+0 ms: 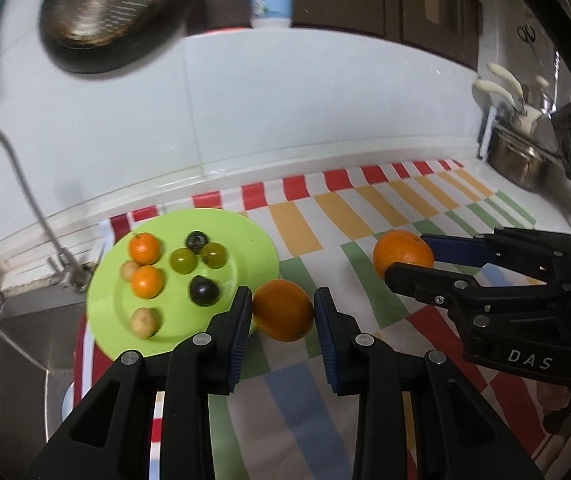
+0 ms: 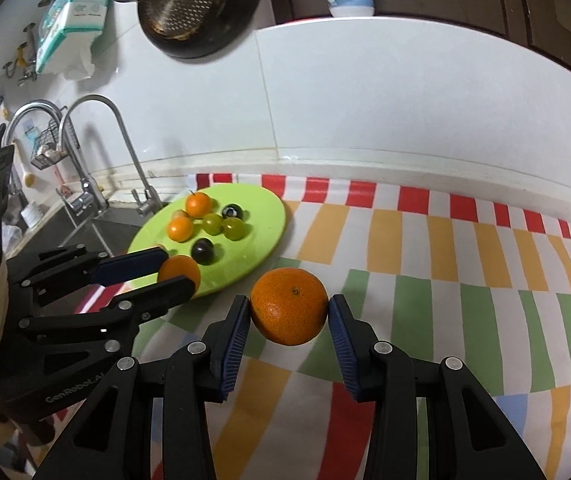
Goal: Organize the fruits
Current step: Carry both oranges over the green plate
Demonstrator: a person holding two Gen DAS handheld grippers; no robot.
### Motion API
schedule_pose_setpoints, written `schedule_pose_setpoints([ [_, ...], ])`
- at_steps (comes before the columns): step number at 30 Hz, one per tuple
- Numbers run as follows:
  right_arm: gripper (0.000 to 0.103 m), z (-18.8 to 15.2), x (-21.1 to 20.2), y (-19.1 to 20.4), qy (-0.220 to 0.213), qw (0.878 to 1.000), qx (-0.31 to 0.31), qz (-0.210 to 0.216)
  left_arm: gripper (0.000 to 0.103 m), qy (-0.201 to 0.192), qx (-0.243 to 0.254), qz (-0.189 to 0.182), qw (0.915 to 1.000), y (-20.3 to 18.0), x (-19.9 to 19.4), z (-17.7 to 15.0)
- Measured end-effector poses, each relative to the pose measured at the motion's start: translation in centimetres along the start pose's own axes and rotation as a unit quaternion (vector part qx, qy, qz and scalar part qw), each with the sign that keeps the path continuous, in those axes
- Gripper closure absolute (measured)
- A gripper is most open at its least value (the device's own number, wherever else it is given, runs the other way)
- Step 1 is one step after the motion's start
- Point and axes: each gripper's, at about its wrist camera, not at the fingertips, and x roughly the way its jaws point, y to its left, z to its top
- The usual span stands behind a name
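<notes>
My left gripper is shut on an orange, holding it over the striped cloth by the near rim of the green plate. The right gripper is shut on a second, larger orange to the right of the plate. Each wrist view also shows the other hand: the right gripper with its orange, and the left gripper with its orange. On the plate lie two small oranges, two green grapes, two dark fruits and two small tan fruits.
A steel sink with curved taps lies left of the plate. A metal strainer hangs on the white tiled wall. A steel pot and knife handles stand at the far right. The striped cloth covers the counter.
</notes>
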Motion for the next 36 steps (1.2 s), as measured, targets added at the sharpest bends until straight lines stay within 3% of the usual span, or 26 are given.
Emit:
schedule_pose_setpoints([
  [19, 0.061, 3.0, -2.4, 4.8, -0.057, 0.996, -0.059, 0.033, 0.071, -0.055, -0.041, 0.074, 0.9949, 3.2, -5.9, 0.3],
  [30, 0.061, 5.6, -0.2, 6.0, -0.065, 0.994, -0.075, 0.042, 0.072, -0.051, -0.060, 0.101, 0.9918, 6.2, -4.9, 0.9],
  [32, 0.061, 6.0, 0.6, 6.2, -0.060, 0.994, -0.077, 0.043, 0.078, -0.047, -0.060, 0.108, 0.9913, 6.7, -4.3, 1.1],
  [36, 0.061, 6.8, 2.8, 6.4, -0.044, 0.995, -0.078, 0.050, 0.082, -0.038, -0.065, 0.105, 0.9916, 8.0, -2.7, 1.6],
])
